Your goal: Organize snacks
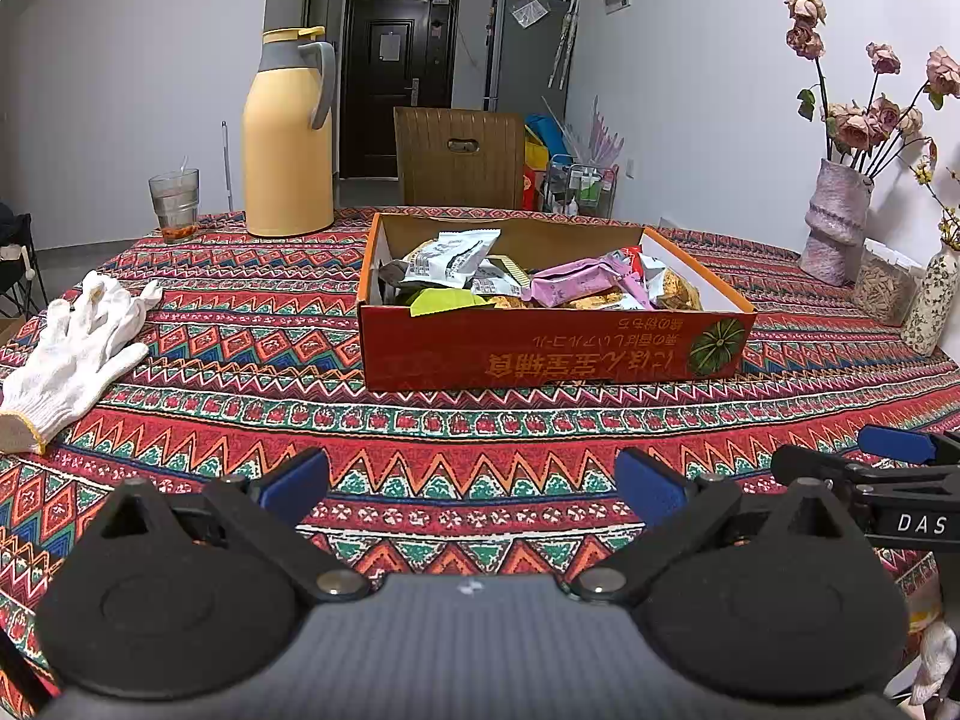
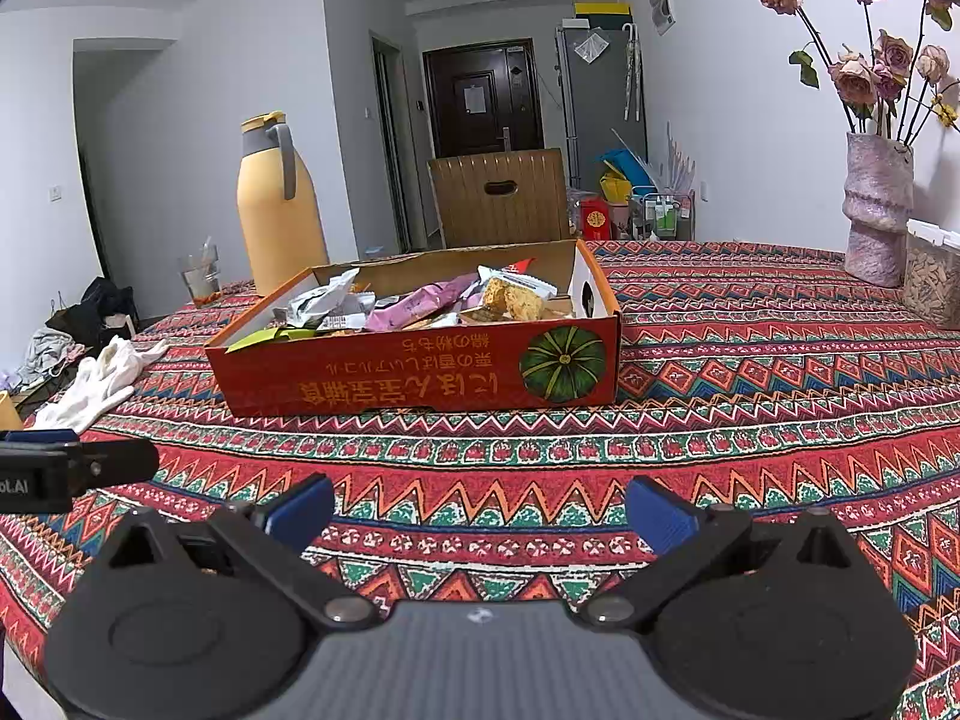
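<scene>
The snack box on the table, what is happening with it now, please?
A person holds two tongs over the patterned tablecloth, both open and empty. The left tongs and right tongs hover in front of the orange cardboard box, touching nothing. Snack packets lie piled inside the box.

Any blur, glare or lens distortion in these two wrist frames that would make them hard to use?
Left wrist: sharp, even indoor light, no glare; fisheye bends the table edge and darkens the corners; box print readable. Right wrist: equally sharp, soft shadow under the box; walls bow outward, vase leans near the rim. Both grippers, left and right, are crisp.
</scene>
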{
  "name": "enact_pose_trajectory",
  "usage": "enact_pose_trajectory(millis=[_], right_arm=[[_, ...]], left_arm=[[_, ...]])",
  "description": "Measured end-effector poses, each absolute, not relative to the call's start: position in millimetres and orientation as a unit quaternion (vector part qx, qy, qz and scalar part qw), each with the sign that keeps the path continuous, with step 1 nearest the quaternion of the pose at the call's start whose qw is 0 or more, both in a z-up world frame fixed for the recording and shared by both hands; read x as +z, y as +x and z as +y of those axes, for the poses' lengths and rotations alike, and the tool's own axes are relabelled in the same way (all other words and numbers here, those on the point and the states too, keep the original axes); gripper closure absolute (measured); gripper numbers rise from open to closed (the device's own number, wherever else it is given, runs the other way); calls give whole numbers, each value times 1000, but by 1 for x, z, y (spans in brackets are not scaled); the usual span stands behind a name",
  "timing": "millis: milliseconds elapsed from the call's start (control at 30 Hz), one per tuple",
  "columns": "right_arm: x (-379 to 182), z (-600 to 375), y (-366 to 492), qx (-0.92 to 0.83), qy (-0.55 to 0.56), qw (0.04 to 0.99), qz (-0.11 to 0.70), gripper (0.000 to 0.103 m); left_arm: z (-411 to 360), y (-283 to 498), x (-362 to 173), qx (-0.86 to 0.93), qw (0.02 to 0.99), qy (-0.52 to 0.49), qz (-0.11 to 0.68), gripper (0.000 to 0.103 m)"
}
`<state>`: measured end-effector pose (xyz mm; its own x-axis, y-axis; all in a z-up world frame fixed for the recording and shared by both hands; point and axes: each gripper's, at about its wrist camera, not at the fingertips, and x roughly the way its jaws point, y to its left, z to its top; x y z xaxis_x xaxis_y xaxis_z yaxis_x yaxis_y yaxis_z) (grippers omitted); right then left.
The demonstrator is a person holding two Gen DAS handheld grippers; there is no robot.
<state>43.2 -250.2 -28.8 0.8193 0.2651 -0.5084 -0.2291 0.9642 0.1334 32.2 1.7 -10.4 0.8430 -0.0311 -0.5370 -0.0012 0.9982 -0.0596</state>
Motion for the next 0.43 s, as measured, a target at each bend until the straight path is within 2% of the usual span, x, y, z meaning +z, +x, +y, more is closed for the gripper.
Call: enact_pose_trajectory(millis=[433], right_arm=[[-30, -250, 43, 130, 33, 953, 272, 0]], left_arm=[[3, 32, -10, -15, 959, -31, 281, 0]])
